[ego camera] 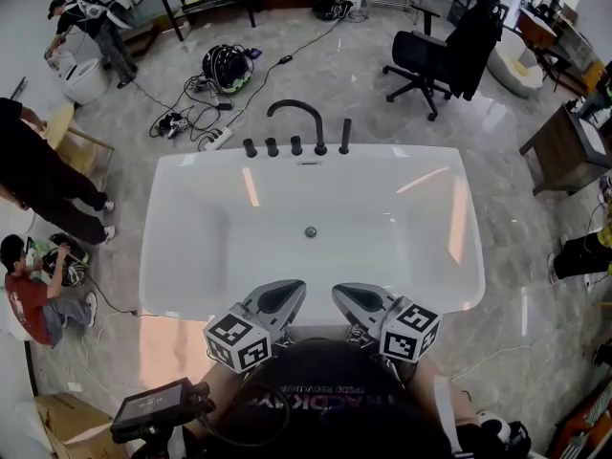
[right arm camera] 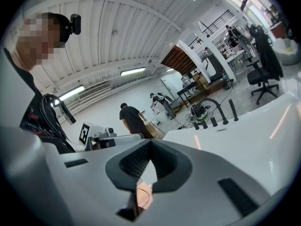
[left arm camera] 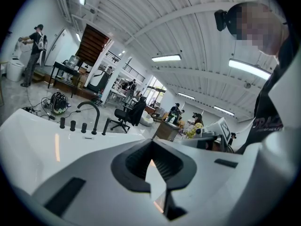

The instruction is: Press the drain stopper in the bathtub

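Head view is showing the stopper (ego camera: pixel 310 231) sitting mid-floor in the tub (ego camera: pixel 201 237), well apart from both grippers, which are hovering at the near rim. The left gripper (ego camera: pixel 284 290) and right gripper (ego camera: pixel 349 295) are both closed up, gripping nothing. Reaching down with one closed tip, centring over the stopper and pushing straight, is looking like the best approach.

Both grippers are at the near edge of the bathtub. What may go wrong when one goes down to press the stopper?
1. The drain stopper is small and sits low on the glossy floor of the bathtub; a shut gripper tip may slide off it.
2. The left gripper and right gripper hover close together at the near rim; on the way down, one may knock the rim or the other gripper.
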Demonstrator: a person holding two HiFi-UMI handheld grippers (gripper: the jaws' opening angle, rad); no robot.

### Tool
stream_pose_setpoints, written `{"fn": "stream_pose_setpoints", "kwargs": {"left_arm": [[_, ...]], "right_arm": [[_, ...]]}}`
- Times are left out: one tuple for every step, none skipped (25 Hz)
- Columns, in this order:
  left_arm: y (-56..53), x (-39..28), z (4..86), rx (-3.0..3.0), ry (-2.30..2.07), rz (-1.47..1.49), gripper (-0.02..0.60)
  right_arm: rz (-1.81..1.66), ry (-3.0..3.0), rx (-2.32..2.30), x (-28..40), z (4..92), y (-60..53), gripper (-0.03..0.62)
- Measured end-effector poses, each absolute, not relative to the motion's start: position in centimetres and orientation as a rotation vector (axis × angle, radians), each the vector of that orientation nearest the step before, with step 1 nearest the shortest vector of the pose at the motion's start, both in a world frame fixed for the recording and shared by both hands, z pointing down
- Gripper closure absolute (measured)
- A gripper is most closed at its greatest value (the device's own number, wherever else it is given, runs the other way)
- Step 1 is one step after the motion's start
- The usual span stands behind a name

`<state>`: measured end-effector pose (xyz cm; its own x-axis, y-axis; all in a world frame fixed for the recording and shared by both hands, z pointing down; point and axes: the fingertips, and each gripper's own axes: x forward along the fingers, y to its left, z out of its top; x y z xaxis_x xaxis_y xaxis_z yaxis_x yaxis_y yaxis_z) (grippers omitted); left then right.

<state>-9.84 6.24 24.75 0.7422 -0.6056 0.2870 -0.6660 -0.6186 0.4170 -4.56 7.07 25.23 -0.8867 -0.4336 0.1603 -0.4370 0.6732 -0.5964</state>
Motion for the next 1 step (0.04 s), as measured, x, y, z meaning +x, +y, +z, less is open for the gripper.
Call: {"fn": "stream_pose_setpoints", "kwargs": {"left_arm": [[6.29, -9.90, 24.89, 2.436, -0.962, 0.160, 0.574]], "right_arm": [[1.024, -2.869, 0.746, -4.62, 25.35, 7.12, 0.579]]}}
